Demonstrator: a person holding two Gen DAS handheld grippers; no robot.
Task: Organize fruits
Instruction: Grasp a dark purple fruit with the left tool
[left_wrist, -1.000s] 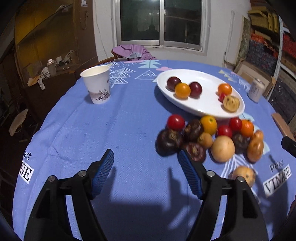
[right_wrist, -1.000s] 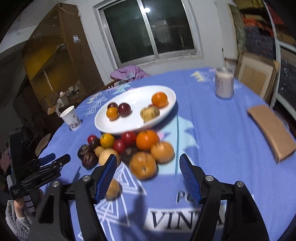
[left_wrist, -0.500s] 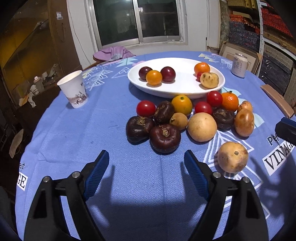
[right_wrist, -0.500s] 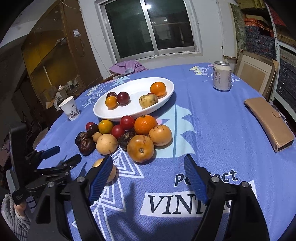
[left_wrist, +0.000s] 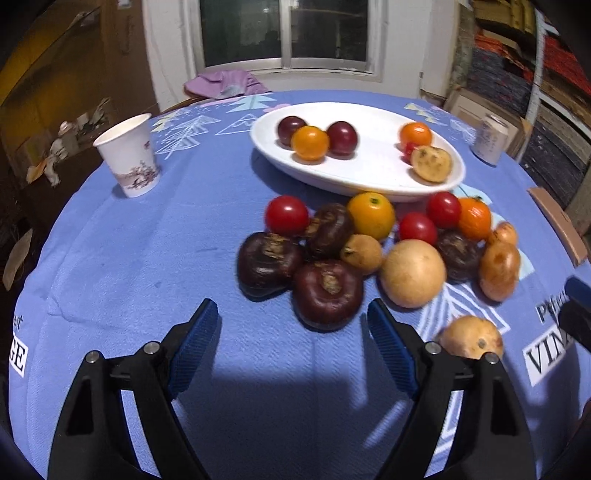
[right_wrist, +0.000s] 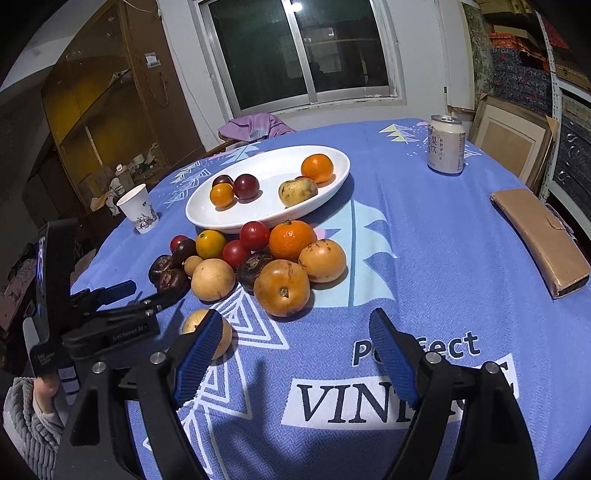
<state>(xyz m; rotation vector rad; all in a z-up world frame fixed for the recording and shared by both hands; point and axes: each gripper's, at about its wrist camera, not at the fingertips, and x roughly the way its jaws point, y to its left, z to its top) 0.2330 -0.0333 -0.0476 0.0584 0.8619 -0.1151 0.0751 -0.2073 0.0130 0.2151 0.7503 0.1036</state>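
The left gripper (left_wrist: 293, 321) hangs over the blue tablecloth (left_wrist: 147, 258) with its blue-padded jaws spread wide, nothing between them and nothing touched. Just beyond its tips lies a dark purple fruit (left_wrist: 327, 291), the nearest of the loose fruit pile (left_wrist: 373, 243) that sits on the cloth against the near rim of the white oval plate (left_wrist: 369, 173).

The right gripper (right_wrist: 295, 332) is likewise wide apart and empty above the cloth, close to the printed lettering. Its left finger (right_wrist: 199, 343) stands in front of a lone yellowish fruit (right_wrist: 195, 321); whether it touches that fruit I cannot tell. An orange-brown round fruit (right_wrist: 282, 288) lies just ahead of the jaws.

The plate holds two plums (right_wrist: 245, 186), a small orange fruit (right_wrist: 221, 195), a mandarin (right_wrist: 317, 168) and a speckled yellow fruit (right_wrist: 297, 191). A paper cup (right_wrist: 138, 208) stands left of the plate, a drink can (right_wrist: 446, 144) and a tan wallet (right_wrist: 539, 236) to the right.
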